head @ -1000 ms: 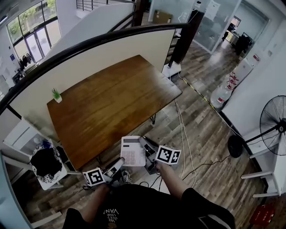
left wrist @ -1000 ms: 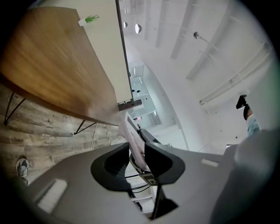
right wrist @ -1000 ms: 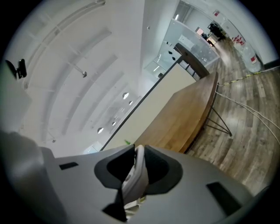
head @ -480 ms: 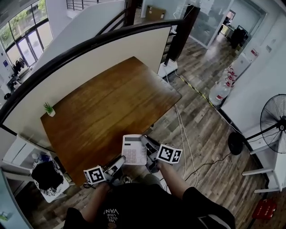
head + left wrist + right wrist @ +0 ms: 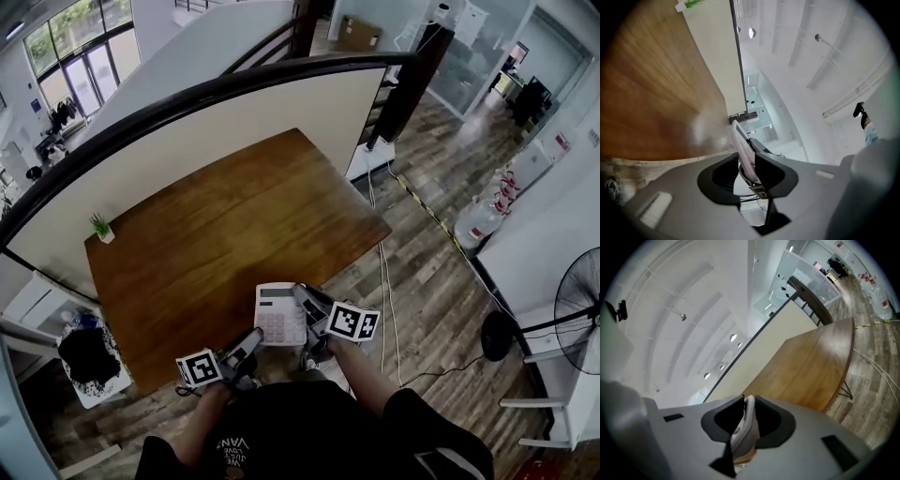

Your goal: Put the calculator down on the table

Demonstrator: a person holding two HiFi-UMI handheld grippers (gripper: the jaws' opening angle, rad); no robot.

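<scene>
A white calculator (image 5: 278, 315) hangs keys-up over the near edge of the brown wooden table (image 5: 225, 234), held from both sides. My left gripper (image 5: 255, 336) is shut on its near left corner. My right gripper (image 5: 304, 298) is shut on its right edge. In the left gripper view the calculator (image 5: 744, 152) shows edge-on between the jaws of the left gripper (image 5: 746, 159), with the tabletop (image 5: 651, 93) beyond. The right gripper view shows the calculator's rim (image 5: 747, 425) pinched in the right gripper (image 5: 747, 417), with the table (image 5: 811, 371) ahead.
A small potted plant (image 5: 99, 228) stands at the table's far left corner. A cream partition with a black rail (image 5: 187, 103) backs the table. A white stand with a black bag (image 5: 84, 354) is at the left. Cables (image 5: 382, 281) and a fan (image 5: 581, 309) are on the floor at the right.
Both grippers have carried the calculator forward towards the table. It hung over the floor beside the edge and now overlaps the table's near edge. The grip is unchanged.
</scene>
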